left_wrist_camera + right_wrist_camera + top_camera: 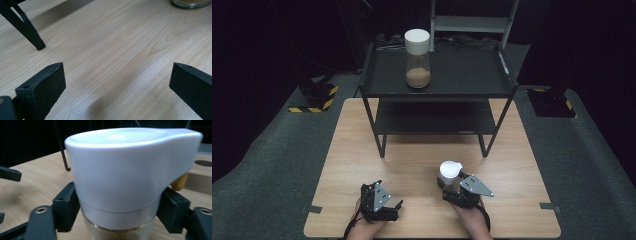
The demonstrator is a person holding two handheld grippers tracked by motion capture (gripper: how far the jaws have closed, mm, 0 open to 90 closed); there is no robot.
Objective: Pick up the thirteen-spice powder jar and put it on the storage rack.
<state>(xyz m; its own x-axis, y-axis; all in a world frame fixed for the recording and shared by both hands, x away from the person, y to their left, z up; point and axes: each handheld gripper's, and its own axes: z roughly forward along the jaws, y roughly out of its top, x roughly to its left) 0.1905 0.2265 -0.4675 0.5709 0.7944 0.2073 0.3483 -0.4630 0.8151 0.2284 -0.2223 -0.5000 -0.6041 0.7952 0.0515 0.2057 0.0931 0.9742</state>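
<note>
The right hand-held gripper (pixel 117 220) is clamping the white-lidded jar (pixel 120 177) standing on the desk (pixel 412 165). The left hand-held gripper (pixel 117 85) is hovering with jaws wide, holding nothing.

Wooden table (pixel 362 150) with black shelf rack (pixel 382 90) and 1 white-lidded jar (pixel 450 172).

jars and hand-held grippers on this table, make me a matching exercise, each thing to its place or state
Things:
1. tall jar
2. small jar
3. left hand-held gripper
4. right hand-held gripper

Places or states:
A. jaws wide apart over bare wood
B. on the top shelf of the black rack
C. jaws closed on a jar below its white lid
D. on the wooden table, between two jaws

Pairs: 1-B, 2-D, 3-A, 4-C
</note>
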